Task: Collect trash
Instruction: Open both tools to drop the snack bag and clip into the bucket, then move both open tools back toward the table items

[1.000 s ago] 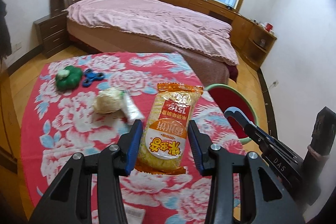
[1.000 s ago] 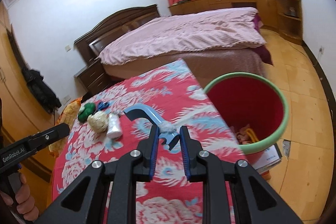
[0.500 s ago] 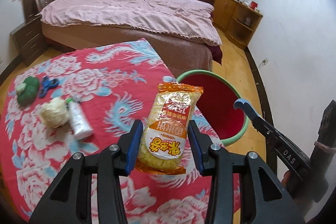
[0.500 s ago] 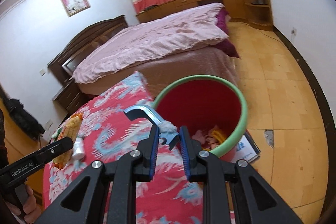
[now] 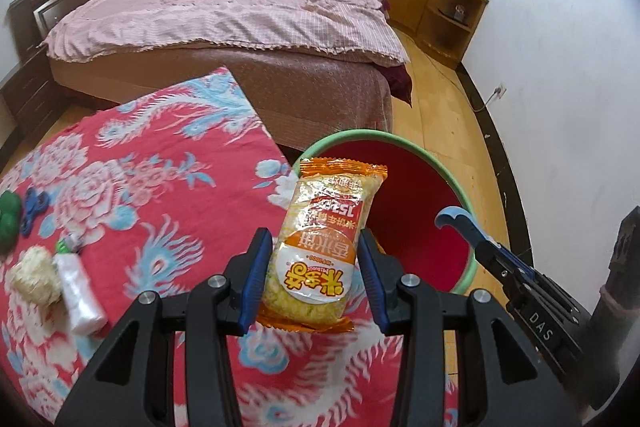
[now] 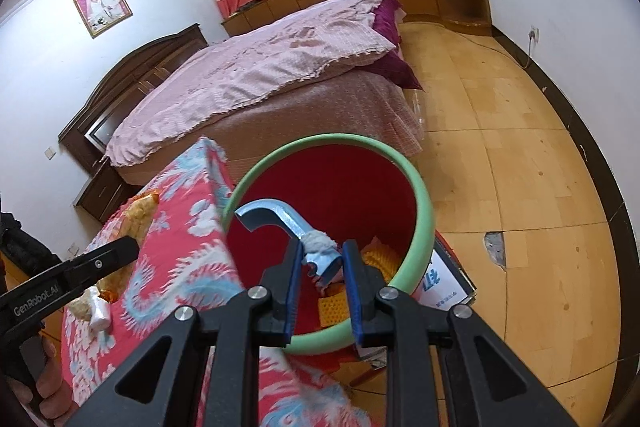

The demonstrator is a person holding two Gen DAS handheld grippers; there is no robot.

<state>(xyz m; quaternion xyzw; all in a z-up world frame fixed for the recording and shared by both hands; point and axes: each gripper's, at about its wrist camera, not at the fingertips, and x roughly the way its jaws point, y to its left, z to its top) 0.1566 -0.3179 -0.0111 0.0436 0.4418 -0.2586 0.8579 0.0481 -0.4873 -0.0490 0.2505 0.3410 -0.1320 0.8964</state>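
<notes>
While the left wrist view looks forward along its own fingers, the left gripper (image 5: 316,277) clamps a yellow-and-orange plastic snack packet (image 5: 320,251) between its two blue pads (image 5: 253,277), one pad pressed to each long side of the packet's lower half. The packet stands upright, its crimped orange top reaching past the pads and overlapping the near rim of the round red bin with a pale green rim (image 5: 416,143). Left of the bin lies the table covered in a red floral cloth (image 5: 132,187), and on the cloth, well apart from the bin, rest a white tube with a green cap (image 5: 78,287), a cream-coloured crumpled ball (image 5: 34,277) touching the tube, a blue fidget spinner (image 5: 34,211) and a green toy (image 5: 8,219) at the edge of the view. Over the bin's right rim the right gripper (image 5: 494,259) carries a light blue hooked plastic piece (image 5: 458,221).

In the right wrist view, that gripper (image 6: 322,277) pinches the lower end of the blue hooked piece (image 6: 272,219) between narrowly set blue pads, with a scrap of white wadding (image 6: 320,241) at the grip. The hook curves up and left over the bin's red interior (image 6: 340,187), above yellow and pink rubbish (image 6: 380,257) at the bottom. Left of the bin, the left gripper (image 6: 100,261) holds the packet (image 6: 138,213) above the cloth (image 6: 180,259).
</notes>
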